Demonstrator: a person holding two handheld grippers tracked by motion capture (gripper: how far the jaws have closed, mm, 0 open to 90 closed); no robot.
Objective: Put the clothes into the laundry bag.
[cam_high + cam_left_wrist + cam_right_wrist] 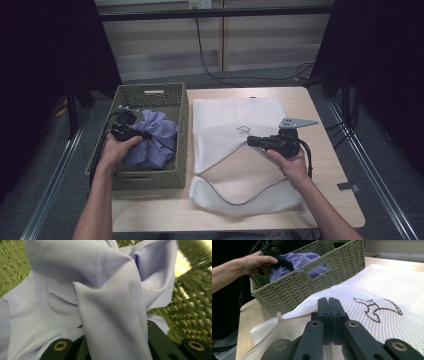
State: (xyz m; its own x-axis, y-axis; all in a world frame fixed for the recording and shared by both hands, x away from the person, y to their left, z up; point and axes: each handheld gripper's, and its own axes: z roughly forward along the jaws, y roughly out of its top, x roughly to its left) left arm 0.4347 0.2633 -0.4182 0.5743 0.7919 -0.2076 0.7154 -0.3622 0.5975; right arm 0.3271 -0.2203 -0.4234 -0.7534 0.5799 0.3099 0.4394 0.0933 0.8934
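A lavender cloth (156,142) lies bunched in a green woven basket (150,89) at the table's left. My left gripper (148,135) is shut on a fold of the cloth (100,290), which hides the jaw tips in the left gripper view. A white mesh bag (235,117) with a small dark embroidered mark lies flat to the right of the basket. My right gripper (251,141) is shut on the bag's upper layer (374,290), its jaws (328,301) pressed together at the mesh edge. The bag's mouth gapes toward the front of the table.
The basket (312,285) has a handle slot in its side, and the cloth (299,258) shows through it. The wooden table (325,165) is bare at the right and front edges. Cables run across the floor beyond the table.
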